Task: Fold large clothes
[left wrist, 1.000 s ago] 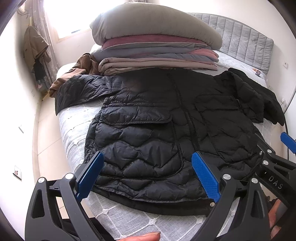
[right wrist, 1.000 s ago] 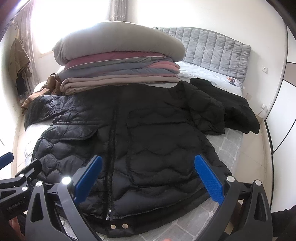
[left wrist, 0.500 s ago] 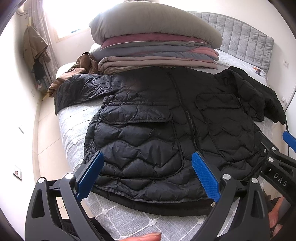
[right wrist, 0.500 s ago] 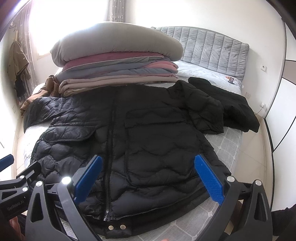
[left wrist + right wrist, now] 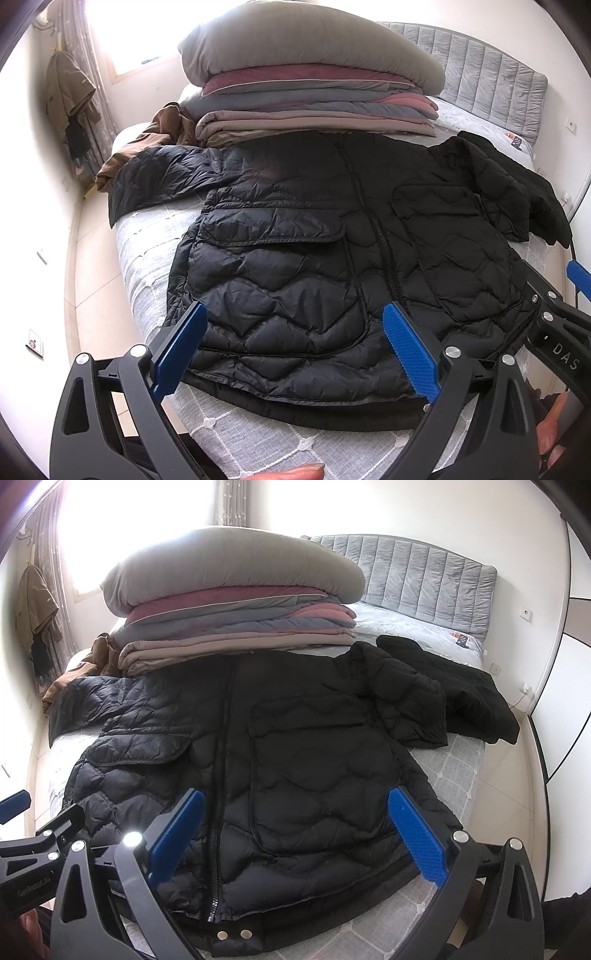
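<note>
- One black quilted jacket lies flat, zipped, ahead of my left gripper and right gripper, both open, empty.
- Collar hidden under folded bedding.

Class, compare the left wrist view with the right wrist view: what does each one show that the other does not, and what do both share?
Only the left wrist view shows a fingertip at its bottom edge. Only the right wrist view shows the two silver snap buttons on the hem and the white wardrobe door. Both share the black quilted puffer jacket laid flat, the stack of folded blankets, and open tongs.
</note>
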Demonstrator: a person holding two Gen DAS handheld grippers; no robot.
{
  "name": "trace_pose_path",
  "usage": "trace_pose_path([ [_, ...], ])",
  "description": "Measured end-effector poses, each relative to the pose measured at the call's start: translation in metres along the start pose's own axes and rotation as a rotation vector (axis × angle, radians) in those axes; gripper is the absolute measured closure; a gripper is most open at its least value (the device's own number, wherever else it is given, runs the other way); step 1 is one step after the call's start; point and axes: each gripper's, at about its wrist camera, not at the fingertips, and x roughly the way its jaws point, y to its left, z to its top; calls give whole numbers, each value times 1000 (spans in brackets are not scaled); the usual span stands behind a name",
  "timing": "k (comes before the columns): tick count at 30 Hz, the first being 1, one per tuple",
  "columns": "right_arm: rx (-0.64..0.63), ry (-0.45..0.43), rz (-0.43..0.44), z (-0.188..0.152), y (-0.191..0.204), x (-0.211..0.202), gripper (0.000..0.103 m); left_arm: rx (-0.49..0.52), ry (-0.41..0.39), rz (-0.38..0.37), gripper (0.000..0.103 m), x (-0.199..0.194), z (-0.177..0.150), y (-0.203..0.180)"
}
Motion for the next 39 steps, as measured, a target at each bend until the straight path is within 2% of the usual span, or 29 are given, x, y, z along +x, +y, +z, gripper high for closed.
trace_pose_path([
  [30, -6, -2, 6, 2, 0, 3, 7, 8, 17, -11, 11, 10, -2, -3],
  [32, -13, -2, 8, 2, -3, 6, 7, 7, 29, -35, 11, 12, -2, -2],
  [35, -37, 5, 55, 3, -10, 12, 7, -2, 61, -80, 11, 17, 0, 0],
  [39, -32, 49, 137, 8, -43, 28, 7, -1, 99, -164, 11, 24, 2, 9],
])
